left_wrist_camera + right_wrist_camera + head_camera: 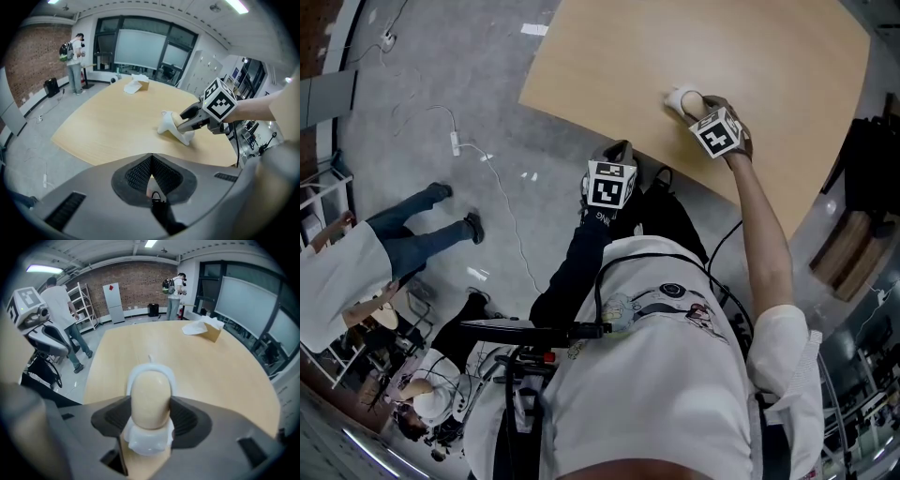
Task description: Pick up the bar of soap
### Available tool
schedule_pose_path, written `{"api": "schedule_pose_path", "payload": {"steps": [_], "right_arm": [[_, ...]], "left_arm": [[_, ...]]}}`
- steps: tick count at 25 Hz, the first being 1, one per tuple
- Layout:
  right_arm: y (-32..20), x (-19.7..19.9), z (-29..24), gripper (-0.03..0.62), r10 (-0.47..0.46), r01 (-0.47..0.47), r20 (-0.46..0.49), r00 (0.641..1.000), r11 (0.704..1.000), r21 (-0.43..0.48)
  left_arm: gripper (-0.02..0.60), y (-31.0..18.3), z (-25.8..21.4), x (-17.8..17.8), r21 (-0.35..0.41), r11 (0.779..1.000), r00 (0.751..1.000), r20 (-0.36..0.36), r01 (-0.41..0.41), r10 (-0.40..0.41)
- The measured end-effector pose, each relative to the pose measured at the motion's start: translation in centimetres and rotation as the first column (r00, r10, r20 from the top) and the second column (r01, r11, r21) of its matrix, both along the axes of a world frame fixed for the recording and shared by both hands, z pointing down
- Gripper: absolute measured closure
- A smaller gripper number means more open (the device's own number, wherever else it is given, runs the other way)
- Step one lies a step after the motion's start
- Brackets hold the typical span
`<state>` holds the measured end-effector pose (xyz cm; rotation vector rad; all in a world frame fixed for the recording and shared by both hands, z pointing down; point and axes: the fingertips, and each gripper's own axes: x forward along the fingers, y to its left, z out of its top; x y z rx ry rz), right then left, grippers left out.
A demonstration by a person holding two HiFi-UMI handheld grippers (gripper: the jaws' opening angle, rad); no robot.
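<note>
Bar of soap [150, 397] sits between spread jaws of right gripper [686, 101].

This looks like a shared lab or research workroom. Around the big pale wooden table [225, 366] lies a bare grey floor [441, 56] with loose white cables [487, 161], and beyond the table's far end stand a red brick wall [140, 280], a metal shelving rack [86, 305] and a white cabinet [114, 302]. A dark-framed glass partition [248, 301] runs along the table's right side, and a person with a backpack [174, 296] stands past its far end.
</note>
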<state>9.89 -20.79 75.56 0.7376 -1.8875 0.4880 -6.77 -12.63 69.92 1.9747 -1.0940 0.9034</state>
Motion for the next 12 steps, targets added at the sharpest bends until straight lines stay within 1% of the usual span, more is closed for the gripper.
{"api": "schedule_pose_path", "payload": {"steps": [4,7,9,12], "right_arm": [[-0.5,-0.2,-0.8,0.333,0.033,-0.033,0.014,0.999,0.998,0.048],[-1.3,-0.3,-3.1,0.333,0.077,-0.083,0.048,0.996,0.989,0.122],[-1.5,-0.1,-5.2,0.333,0.122,-0.135,0.085,0.989,0.975,0.176],[-1.3,0.2,-8.8,0.333,0.192,-0.227,0.157,0.969,0.940,0.256]], "left_arm": [[0.581,0.0,-0.3,-0.5,0.008,1.000,1.000,0.000,-0.002,0.002],[0.581,-0.5,-0.8,-0.6,0.028,1.000,1.000,-0.008,-0.007,0.008],[0.581,-0.8,-1.5,-0.6,0.049,0.999,1.000,-0.019,-0.008,0.009],[0.581,-1.6,-3.1,-0.3,0.097,0.995,0.999,-0.049,-0.007,0.012]]}}
